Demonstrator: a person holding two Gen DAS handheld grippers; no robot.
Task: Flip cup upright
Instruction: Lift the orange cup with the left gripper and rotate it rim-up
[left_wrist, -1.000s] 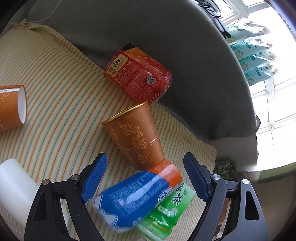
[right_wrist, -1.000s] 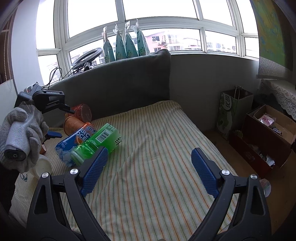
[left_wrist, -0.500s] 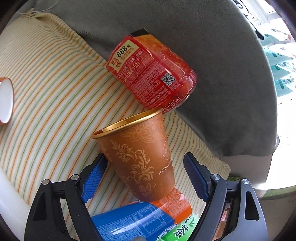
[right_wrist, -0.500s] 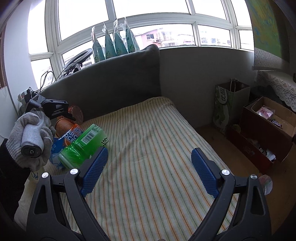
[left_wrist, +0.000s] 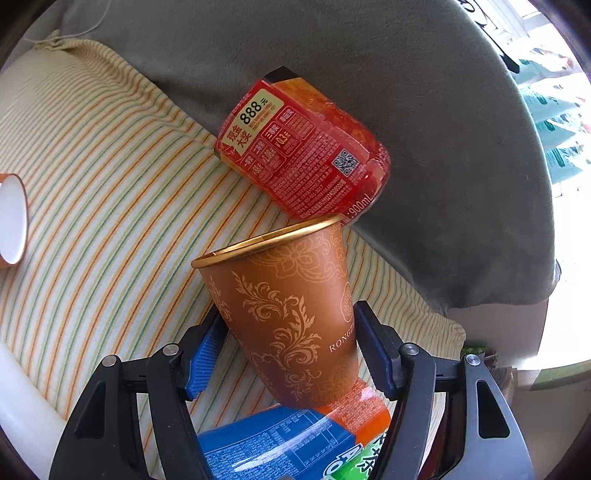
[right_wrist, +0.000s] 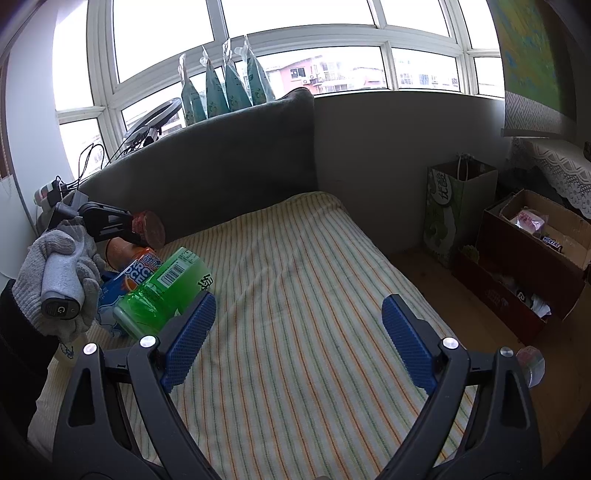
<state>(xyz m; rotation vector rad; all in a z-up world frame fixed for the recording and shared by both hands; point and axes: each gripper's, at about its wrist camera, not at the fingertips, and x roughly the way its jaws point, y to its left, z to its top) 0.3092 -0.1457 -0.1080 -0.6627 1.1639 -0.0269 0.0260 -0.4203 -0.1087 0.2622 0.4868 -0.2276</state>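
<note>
An orange paper cup (left_wrist: 291, 314) with gold scrollwork and a gold rim lies tilted on the striped cloth, its mouth toward the red bottle. My left gripper (left_wrist: 286, 350) has closed its blue pads on the cup's lower body, one on each side. In the right wrist view the left gripper (right_wrist: 107, 221) shows at the far left in a gloved hand, with the cup's base (right_wrist: 118, 251) just visible. My right gripper (right_wrist: 295, 343) is open and empty above the cloth.
A red bottle (left_wrist: 303, 155) leans on the grey sofa back (left_wrist: 406, 92). A blue-orange bottle (left_wrist: 295, 443) and a green bottle (right_wrist: 162, 291) lie under the cup. A second orange cup (left_wrist: 11, 218) lies at the left. Boxes (right_wrist: 532, 254) and a bag (right_wrist: 454, 206) stand on the floor.
My left gripper moved forward around the orange cup and its jaws narrowed onto the cup's sides. My right gripper stayed open and shifted slightly.
</note>
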